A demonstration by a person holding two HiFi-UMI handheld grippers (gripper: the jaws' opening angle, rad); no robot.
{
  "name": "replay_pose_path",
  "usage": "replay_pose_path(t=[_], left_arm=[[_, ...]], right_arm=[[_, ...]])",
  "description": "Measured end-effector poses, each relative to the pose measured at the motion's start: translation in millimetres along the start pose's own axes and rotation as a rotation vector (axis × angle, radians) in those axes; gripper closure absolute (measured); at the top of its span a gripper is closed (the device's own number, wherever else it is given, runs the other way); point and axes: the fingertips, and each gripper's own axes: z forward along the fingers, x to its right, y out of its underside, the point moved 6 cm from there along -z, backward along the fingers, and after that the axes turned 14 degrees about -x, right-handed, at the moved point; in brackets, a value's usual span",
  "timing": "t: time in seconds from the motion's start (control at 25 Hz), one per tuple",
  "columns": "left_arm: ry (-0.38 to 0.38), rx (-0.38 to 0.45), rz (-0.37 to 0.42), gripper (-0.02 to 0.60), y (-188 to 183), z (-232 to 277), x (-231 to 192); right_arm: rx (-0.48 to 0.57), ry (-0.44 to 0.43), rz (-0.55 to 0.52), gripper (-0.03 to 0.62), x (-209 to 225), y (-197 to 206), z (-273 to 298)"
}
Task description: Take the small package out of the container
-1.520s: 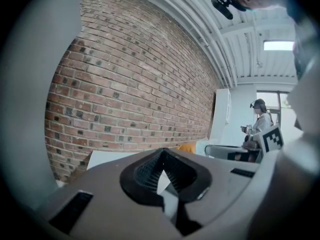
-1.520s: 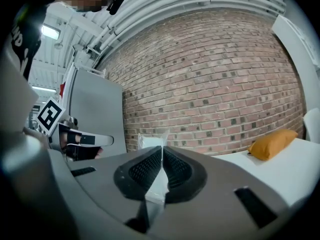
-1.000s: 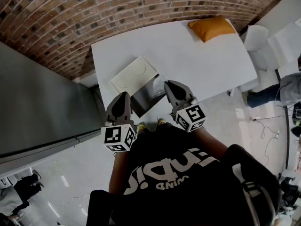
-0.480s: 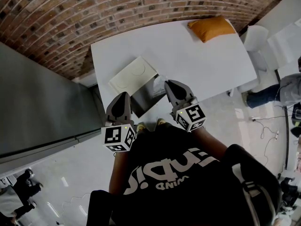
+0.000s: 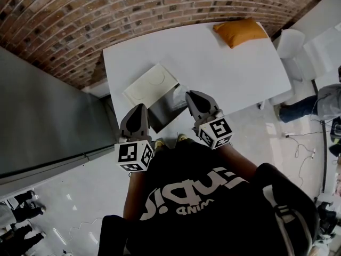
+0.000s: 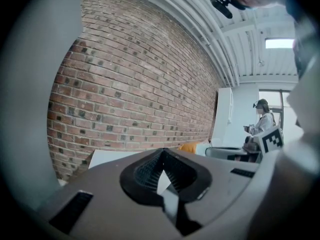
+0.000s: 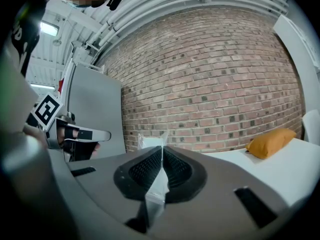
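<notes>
An orange padded package [image 5: 240,32] lies on the white table [image 5: 224,73] at its far right corner; it also shows in the left gripper view [image 6: 192,146] and the right gripper view [image 7: 272,141]. A grey container [image 5: 166,110] with its white lid [image 5: 152,84] flipped back stands at the table's near left edge. My left gripper [image 5: 137,112] hovers at the container's near left side, jaws shut and empty [image 6: 162,151]. My right gripper [image 5: 193,98] is at the container's right side, also shut with nothing held [image 7: 162,149]. The container's inside is too dark to read.
A tall grey cabinet [image 5: 42,121] stands left of the table and a brick wall [image 5: 106,15] runs behind it. A white chair [image 5: 292,41] and a seated person [image 5: 319,103] are to the right. Other people stand on the floor at lower left [image 5: 21,233].
Both grippers stay where they were. Only the people on the floor at lower left have shifted.
</notes>
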Motion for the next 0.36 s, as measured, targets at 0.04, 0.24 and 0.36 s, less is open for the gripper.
replay_pose_path(t=[0.04,0.24,0.36], left_arm=[[0.001,0.000,0.000,0.575,0.0,0.2,0.2],[0.004,0.000,0.000,0.575,-0.4,1.0,1.5],[0.004,0.000,0.000,0.575,0.3,1.3,3.2]], right_arm=[[0.000,0.000,-0.001,0.586,0.3,0.0,0.1],[-0.002,-0.001,0.000,0.586,0.9,0.0,-0.4],[-0.002,-0.002,0.002,0.586,1.9,1.2,-1.7]])
